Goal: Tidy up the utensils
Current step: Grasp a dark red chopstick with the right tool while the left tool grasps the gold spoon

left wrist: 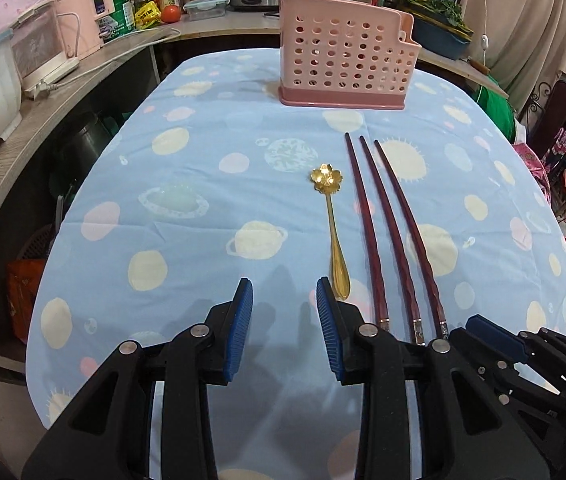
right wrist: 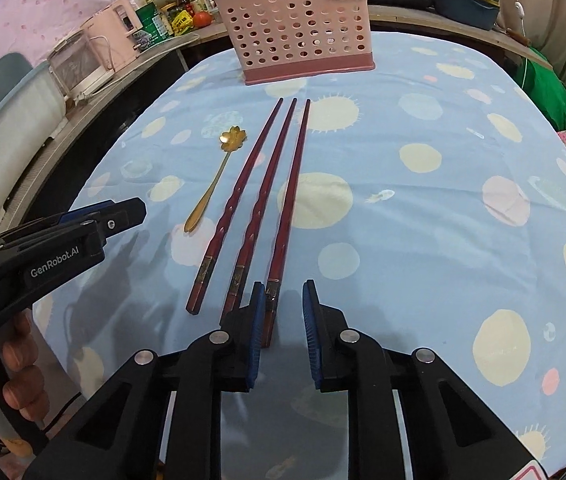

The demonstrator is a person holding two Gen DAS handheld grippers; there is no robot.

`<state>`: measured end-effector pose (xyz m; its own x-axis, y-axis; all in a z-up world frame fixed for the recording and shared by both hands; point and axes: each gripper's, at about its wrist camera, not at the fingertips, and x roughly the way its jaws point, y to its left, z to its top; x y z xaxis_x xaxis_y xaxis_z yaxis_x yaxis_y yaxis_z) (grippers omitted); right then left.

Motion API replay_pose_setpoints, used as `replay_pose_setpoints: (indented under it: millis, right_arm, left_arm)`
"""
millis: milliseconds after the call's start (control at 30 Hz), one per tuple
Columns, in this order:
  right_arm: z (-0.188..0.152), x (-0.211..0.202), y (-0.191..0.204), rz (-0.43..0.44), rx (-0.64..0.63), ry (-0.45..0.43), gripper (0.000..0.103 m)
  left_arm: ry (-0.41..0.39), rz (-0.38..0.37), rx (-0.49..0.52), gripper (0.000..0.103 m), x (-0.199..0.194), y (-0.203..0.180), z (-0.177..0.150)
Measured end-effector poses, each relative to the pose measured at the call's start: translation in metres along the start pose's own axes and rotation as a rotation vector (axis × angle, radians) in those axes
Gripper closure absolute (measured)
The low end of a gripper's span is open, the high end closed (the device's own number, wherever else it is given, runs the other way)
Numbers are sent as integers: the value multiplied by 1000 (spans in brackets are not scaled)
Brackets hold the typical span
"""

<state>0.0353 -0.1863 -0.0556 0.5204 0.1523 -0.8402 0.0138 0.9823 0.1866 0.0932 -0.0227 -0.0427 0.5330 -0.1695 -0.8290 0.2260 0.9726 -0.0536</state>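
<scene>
Both your left tongs (left wrist: 284, 294) and right tongs (right wrist: 281, 298) stand released over the desk (right wrist: 443, 220), where three slim, stiff, likely slippery chopsticks (right wrist: 259, 200) lie beside the gold spoon (left wrist: 333, 232); grip each near its thick end.

Both cameras sit low over the near end of the blue planet-print tablecloth (left wrist: 203, 184), each looking forward between its own fingers toward the pink perforated utensil holder (left wrist: 345, 62) at the far end. The left wrist view stands left of the right one. Both share the gold flower spoon (right wrist: 213, 178), three dark red chopsticks (right wrist: 261, 204), and cluttered counter (left wrist: 219, 28).
</scene>
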Motion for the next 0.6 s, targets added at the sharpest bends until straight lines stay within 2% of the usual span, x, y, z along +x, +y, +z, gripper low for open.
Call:
replay_pose_setpoints:
  millis: [300, 467, 600]
  right_arm:
    - [0, 8, 5, 4, -18, 15, 88]
    - [0, 11, 4, -4, -17, 20, 95]
    - [2, 12, 2, -1, -7, 18, 96]
  left_arm:
    - [28, -10, 2, 71, 9, -2, -1]
    - [37, -16, 4, 71, 13, -3, -2]
    - [48, -27, 8, 71, 17, -5, -1]
